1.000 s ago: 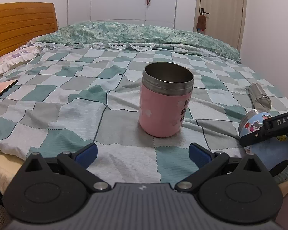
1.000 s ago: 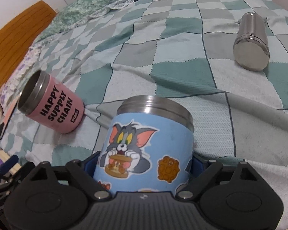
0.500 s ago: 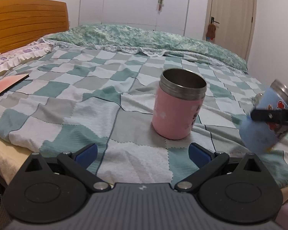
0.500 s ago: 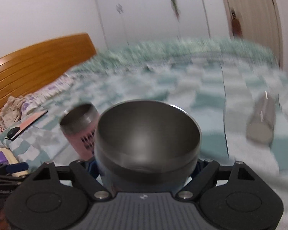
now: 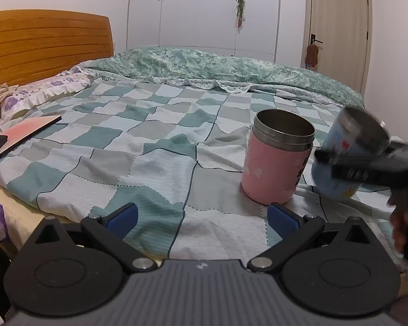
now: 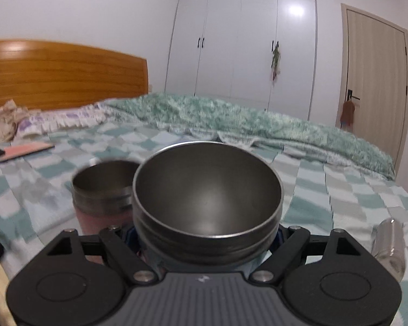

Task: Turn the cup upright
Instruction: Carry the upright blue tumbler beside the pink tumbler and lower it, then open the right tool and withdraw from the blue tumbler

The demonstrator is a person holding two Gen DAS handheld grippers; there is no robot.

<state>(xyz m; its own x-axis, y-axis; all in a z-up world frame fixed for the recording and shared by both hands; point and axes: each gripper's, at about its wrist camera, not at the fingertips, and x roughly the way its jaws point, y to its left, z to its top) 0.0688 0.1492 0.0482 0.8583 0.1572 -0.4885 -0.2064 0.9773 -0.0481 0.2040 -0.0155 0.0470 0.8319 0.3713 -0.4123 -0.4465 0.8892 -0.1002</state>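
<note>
**Blue cup swung up beside the pink cup**

Since a second earlier the blue cup (image 5: 348,157) had gone from lying low at the bed's edge, rim away from the right wrist camera, to being carried higher and tipped, its open mouth now turned toward that camera and filling the middle of the view. The left wrist view had also shifted, so the pink cup (image 5: 277,160) sat further to the right in it than before.

From left to right in the left wrist view: a flat pink-topped book or pad (image 5: 27,133) lay on the checked bedspread (image 5: 138,157) near the pillow (image 5: 43,95). The left gripper (image 5: 201,217) hung low over the bed's near edge, its blue-padded jaws spread wide with nothing between them. The pink cup stood upright on the bedspread, mouth up. Just beside it on the right, the blue cup was blurred, tilted and off the bed, clamped by the right gripper (image 6: 204,233), whose jaws pressed against the cup's sides. In the right wrist view a steel tumbler (image 6: 389,247) lay on its side on the bedspread at the far right, well apart from both cups.
</note>
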